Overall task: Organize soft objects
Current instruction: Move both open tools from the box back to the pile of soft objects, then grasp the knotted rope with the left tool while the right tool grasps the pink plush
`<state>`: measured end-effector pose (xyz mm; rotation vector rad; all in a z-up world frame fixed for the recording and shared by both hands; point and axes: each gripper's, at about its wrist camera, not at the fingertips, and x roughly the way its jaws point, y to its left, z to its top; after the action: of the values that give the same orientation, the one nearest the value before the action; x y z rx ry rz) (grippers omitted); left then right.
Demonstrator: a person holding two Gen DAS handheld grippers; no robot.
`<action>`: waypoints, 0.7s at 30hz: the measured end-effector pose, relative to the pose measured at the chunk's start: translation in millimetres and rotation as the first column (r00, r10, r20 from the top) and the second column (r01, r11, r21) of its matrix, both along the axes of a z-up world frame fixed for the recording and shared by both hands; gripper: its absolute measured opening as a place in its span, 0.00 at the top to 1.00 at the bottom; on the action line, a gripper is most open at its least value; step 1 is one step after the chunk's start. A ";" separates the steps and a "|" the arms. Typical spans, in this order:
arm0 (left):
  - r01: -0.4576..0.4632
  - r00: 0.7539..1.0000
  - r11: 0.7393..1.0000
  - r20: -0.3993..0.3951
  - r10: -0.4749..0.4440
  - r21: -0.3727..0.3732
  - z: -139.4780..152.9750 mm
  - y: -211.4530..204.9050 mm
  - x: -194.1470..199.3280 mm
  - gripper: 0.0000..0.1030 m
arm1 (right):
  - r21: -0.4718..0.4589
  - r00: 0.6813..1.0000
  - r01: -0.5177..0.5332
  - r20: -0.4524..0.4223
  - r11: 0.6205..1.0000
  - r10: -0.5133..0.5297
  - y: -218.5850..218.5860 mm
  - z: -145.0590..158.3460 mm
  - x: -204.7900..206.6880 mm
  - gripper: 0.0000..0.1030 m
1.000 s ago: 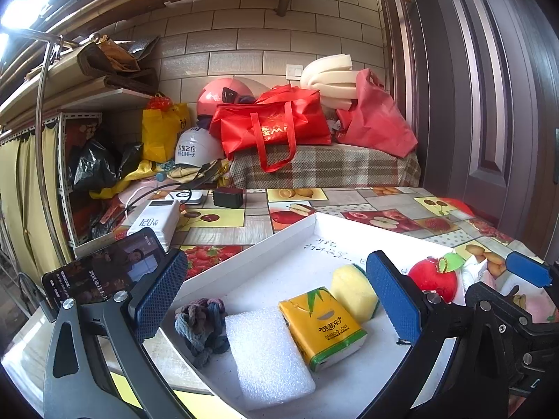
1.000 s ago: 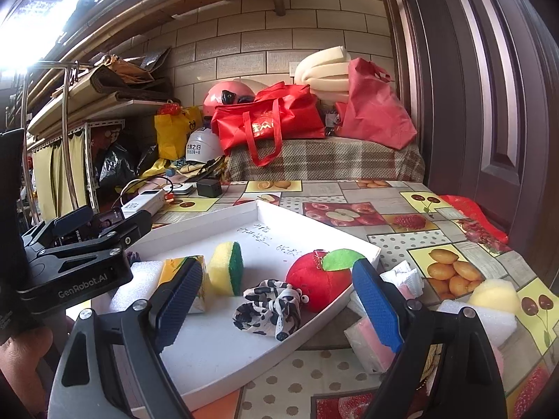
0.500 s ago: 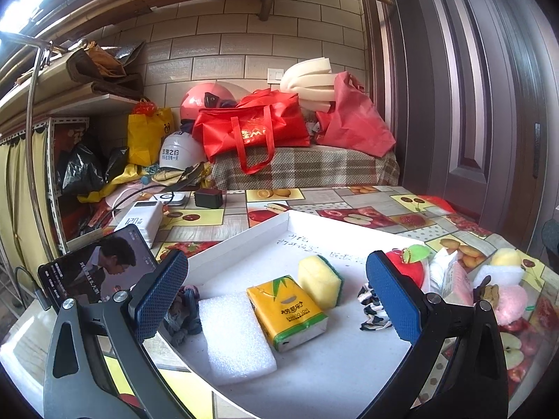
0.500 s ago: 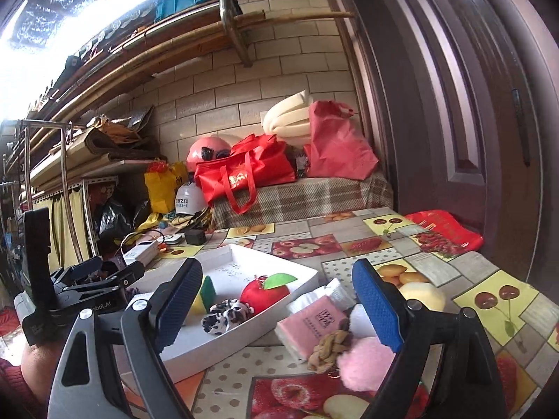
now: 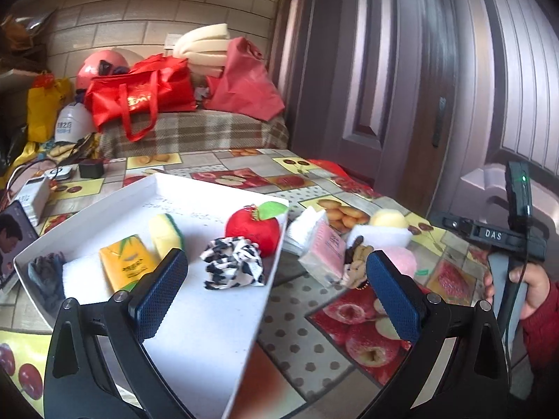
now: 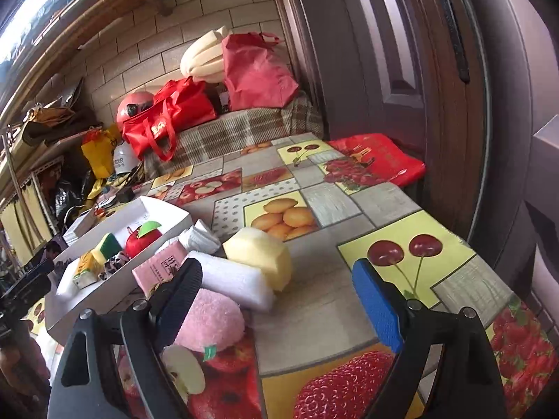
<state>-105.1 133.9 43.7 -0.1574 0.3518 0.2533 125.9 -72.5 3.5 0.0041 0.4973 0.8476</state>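
Left gripper [image 5: 276, 288], right gripper [image 6: 277, 298]: jaws open, empty. White tray [image 5: 216, 331]: plush apple [image 5: 252, 227], sponge [image 5: 164, 231], tissue pack [image 5: 127, 264].

A white tray [image 5: 87, 223] lies on the table and holds a red plush apple [image 5: 252, 227] with a green leaf at its 2 o'clock corner. A black-and-white scrunchie [image 5: 232, 266] touches the apple at its 7 o'clock. A yellow sponge [image 5: 163, 231], an orange tissue pack [image 5: 127, 264], a white foam pad [image 5: 82, 276] and a grey cloth [image 5: 45, 274] run toward 9 o'clock. Outside the tray, at 3 o'clock, a pink tissue pack [image 6: 161, 268], a white foam block [image 6: 236, 284], a yellow sponge block [image 6: 260, 256] and a pink puff [image 6: 211, 319] cluster together.
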 end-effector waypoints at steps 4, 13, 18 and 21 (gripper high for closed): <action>0.039 0.996 0.999 -0.075 -0.038 0.016 -3.9 -21.0 22.3 0.00 | -0.122 0.985 -0.167 0.031 0.978 0.172 23.1 -3.5 -21.8 0.14; 0.063 0.985 0.998 -0.161 -0.061 0.001 -11.3 -22.9 39.3 0.00 | -0.476 0.942 -0.238 0.099 0.847 0.321 97.2 -32.5 -52.9 0.26; 0.099 0.970 0.995 -0.224 -0.095 0.008 -16.7 -28.5 56.7 0.01 | -0.463 0.954 -0.217 0.086 0.859 0.287 73.1 -29.1 -36.6 0.49; 0.142 0.960 0.990 -0.243 -0.136 0.007 -19.3 -34.8 67.1 0.06 | -0.376 0.967 -0.184 0.093 0.908 0.235 35.3 -16.1 -30.0 0.49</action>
<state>-38.0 99.1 24.4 -0.0763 0.6003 0.1370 95.9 -37.1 -12.6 -0.4559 0.5261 0.9483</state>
